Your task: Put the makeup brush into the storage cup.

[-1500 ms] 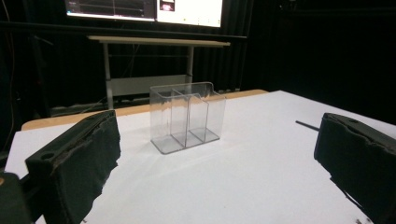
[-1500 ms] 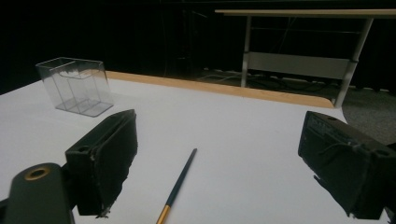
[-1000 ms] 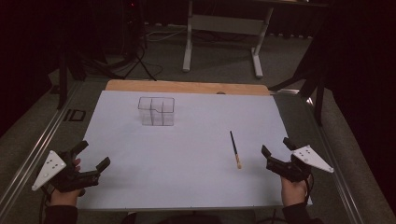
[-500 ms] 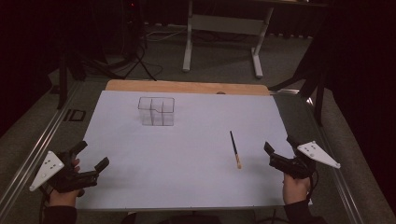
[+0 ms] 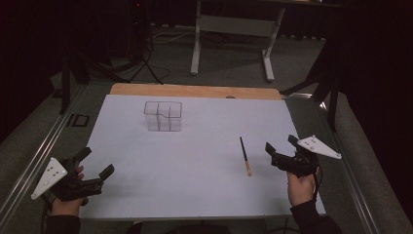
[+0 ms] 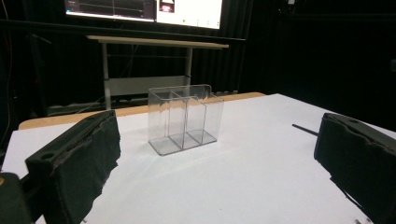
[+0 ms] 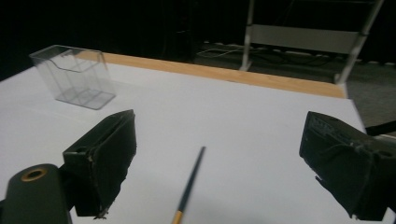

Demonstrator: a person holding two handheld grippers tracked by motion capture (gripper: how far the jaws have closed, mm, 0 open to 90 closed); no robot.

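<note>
A clear plastic organizer [image 5: 163, 116] with several compartments stands upright and empty on the far left part of the white table top [image 5: 195, 195]. A thin black brush with a pale tip [image 5: 245, 156] lies flat right of centre. My right gripper [image 5: 280, 144] is open just to the right of the brush and does not touch it. In the right gripper view the brush [image 7: 189, 186] lies between and ahead of the jaws, with the organizer [image 7: 74, 77] far off at the left. My left gripper [image 5: 97, 161] is open and empty at the near left corner, facing the organizer [image 6: 184, 119].
A wooden strip [image 5: 195, 90] borders the table's far edge. Metal rails [image 5: 29, 165] run along both sides. A white desk frame [image 5: 234, 29] and tripod legs [image 5: 141, 63] stand on the floor behind. A lit monitor [image 6: 144, 7] hangs at the back.
My right gripper has shifted slightly forward and left, closer to the brush. The left gripper, brush and organizer have stayed put.
</note>
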